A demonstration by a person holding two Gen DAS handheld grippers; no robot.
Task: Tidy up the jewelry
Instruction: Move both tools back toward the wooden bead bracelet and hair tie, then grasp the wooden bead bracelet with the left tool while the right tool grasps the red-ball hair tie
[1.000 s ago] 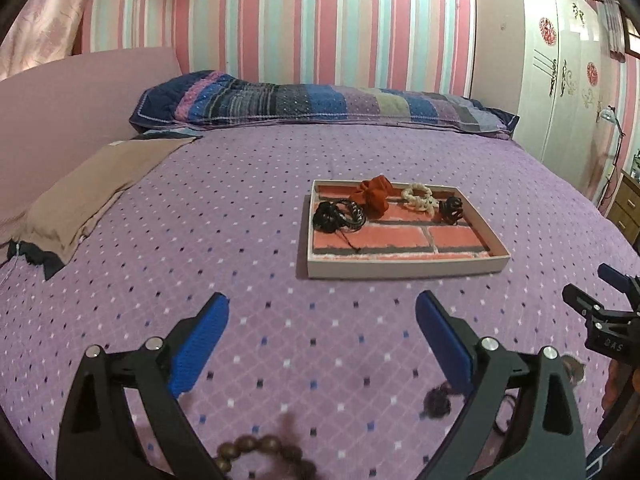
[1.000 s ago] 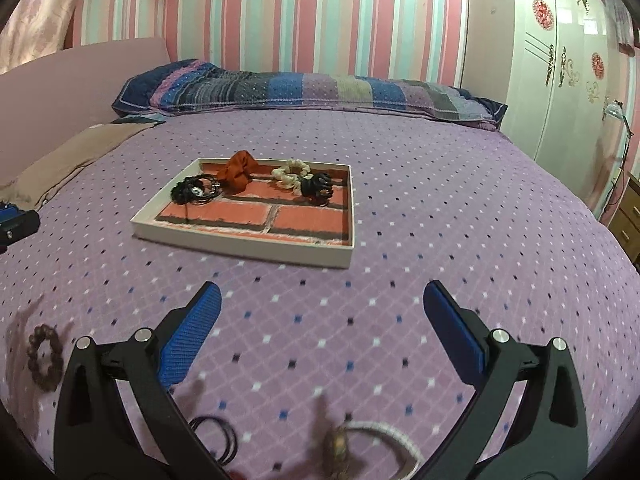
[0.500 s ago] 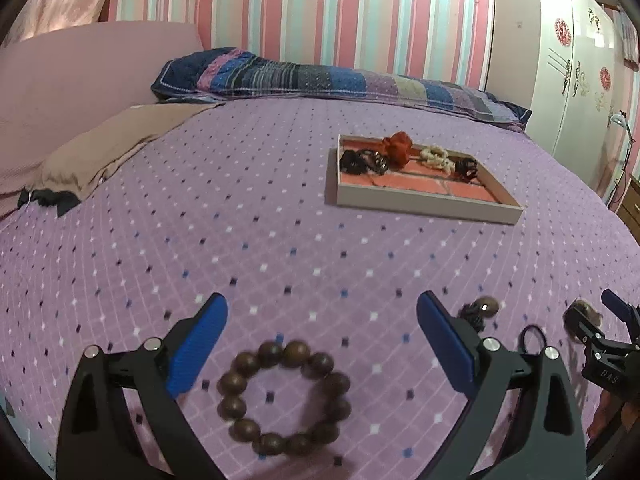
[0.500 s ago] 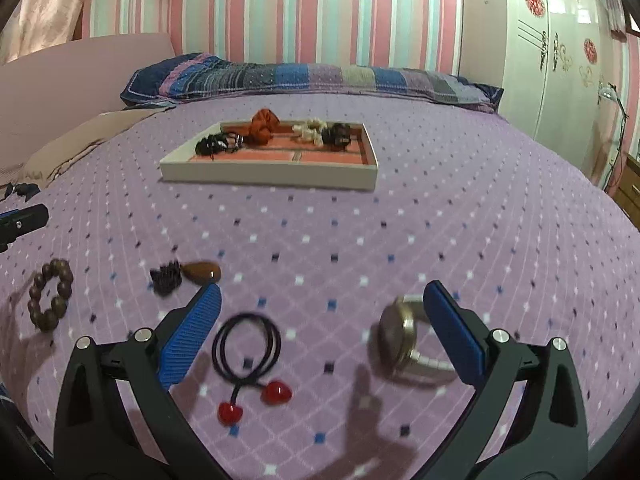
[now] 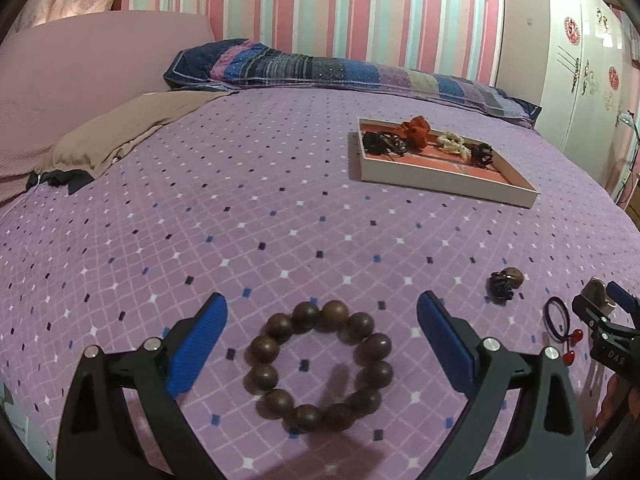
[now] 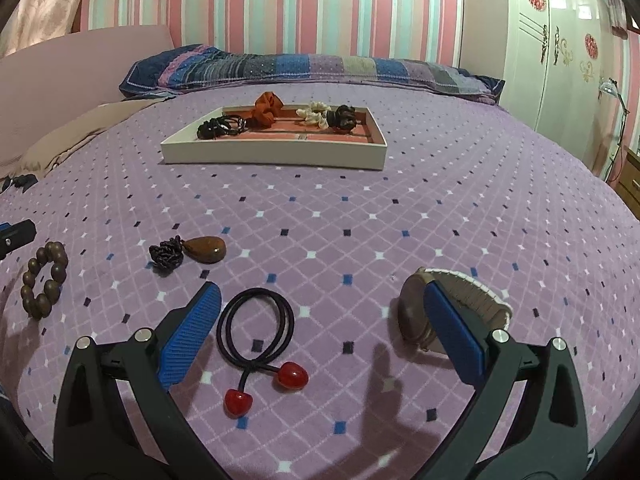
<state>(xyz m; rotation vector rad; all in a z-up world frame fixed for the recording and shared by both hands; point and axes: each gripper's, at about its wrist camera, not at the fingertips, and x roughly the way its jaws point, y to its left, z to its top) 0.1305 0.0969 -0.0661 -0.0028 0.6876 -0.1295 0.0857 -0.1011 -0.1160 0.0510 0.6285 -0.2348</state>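
Observation:
A brown wooden bead bracelet (image 5: pixel 320 366) lies on the purple bedspread between the open fingers of my left gripper (image 5: pixel 322 344); it also shows in the right wrist view (image 6: pixel 43 278). My right gripper (image 6: pixel 320 322) is open and empty above a black hair tie with red cherries (image 6: pixel 262 334) and beside a watch (image 6: pixel 448 310), whose face its right finger partly hides. A brown pendant on a dark cord (image 6: pixel 192 251) lies further left. The white tray (image 6: pixel 276 152) holds scrunchies and hair ties at the back.
A patchwork pillow (image 6: pixel 312 68) lies at the head of the bed. A tan cloth (image 5: pixel 132 136) lies at the left. A white wardrobe (image 6: pixel 560 60) stands at the right. The right gripper shows at the edge of the left wrist view (image 5: pixel 600 312).
Both grippers have drawn back and lowered toward the near edge of the bed. The bracelet, hair tie, pendant and watch have come into view. Both stay open.

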